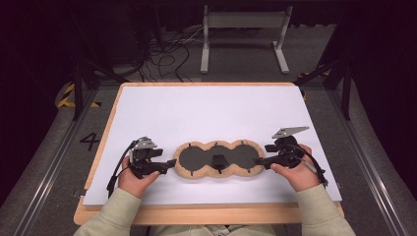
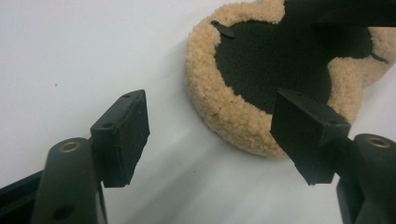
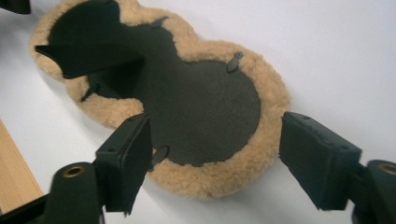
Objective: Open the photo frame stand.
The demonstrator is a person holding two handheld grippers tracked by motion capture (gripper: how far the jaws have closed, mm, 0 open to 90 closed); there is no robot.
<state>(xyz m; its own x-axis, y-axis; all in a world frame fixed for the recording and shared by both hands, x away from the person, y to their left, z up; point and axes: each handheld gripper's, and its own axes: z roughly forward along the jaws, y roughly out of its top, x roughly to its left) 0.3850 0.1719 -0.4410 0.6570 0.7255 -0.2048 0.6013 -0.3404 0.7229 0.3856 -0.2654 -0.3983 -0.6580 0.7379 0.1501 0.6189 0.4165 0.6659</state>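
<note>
White paper sheet [image 1: 206, 105] is laid over a wooden table [image 1: 206, 214], with dark floor, cables and a grey metal stand [image 1: 244, 29] seen behind it. One fleece pad [image 1: 216, 159] is found lying flat near the front edge of the sheet, right between the two grippers. Its left end is just beside the left gripper [image 1: 171, 163], and its right end is just beside the right gripper [image 1: 259, 162], so it's basically flanked from both sides.

Both sets of jaws are spread wide with nothing pinched. In the left gripper view the pad's rounded end [image 2: 243, 116] is seen just ahead of the left gripper [image 2: 212, 135], not touched by either jaw. In the right gripper view the near lobe [image 3: 205, 116] is sat between the spread jaws of the right gripper [image 3: 217, 154], but it isn't squeezed.

Count-wise: one pad, made of three round lobes joined in a row, two grippers, four black jaws total.

Material-wise, the pad's rim is a tan, curly, woolly fleece, and the inside is a flat black fabric with a few small black tabs [image 3: 235, 60] poking over the edge. The jaw pads [image 3: 126, 158] are blocky, matte black, a bit rough-edged.
</note>
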